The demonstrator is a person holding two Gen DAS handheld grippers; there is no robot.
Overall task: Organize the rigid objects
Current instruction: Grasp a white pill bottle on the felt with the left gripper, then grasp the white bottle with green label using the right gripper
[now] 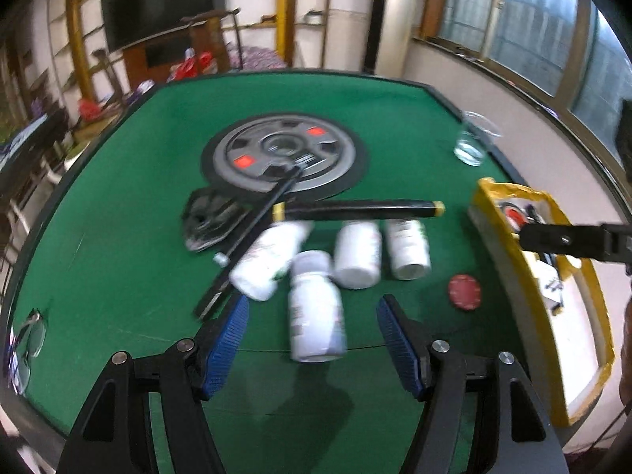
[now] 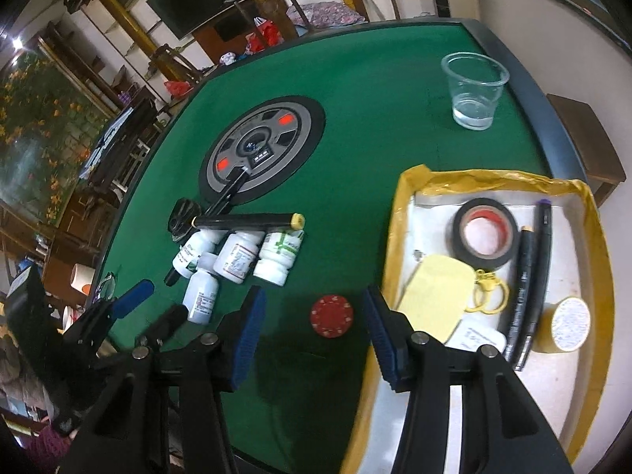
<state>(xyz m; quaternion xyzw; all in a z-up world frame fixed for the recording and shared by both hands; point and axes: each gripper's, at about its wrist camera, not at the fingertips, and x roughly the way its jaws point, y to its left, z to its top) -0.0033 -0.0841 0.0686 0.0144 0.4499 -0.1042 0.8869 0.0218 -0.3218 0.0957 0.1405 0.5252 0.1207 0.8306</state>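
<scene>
Looking across the green surface (image 1: 118,260), you have open felt along the left side and behind the round grey disc (image 1: 284,154) at its middle; the dark rim curves close on the right, where the yellow-edged tray (image 2: 407,197) sits against it. Bare felt also lies between the tray and the bottles, broken only by the red chip (image 2: 331,316).

Inside the tray you can see a black tape roll (image 2: 485,233), a yellow card (image 2: 434,296), two dark pens (image 2: 529,284), yellow rings and a round yellow-sided tub.

A clear plastic cup (image 2: 474,91) stands upright near the far right edge, well apart from everything else.

Your left gripper (image 1: 312,312) has its jaws apart, straddling the nearest white bottle (image 1: 316,308), which lies on its side between the blue pads without either touching it. Three more white bottles (image 1: 357,254) lie just beyond, beside a black rod (image 1: 359,209) with yellow ends lying across them.

Your right gripper (image 2: 314,308) also has jaws apart, holding nothing, hovering over the chip.
</scene>
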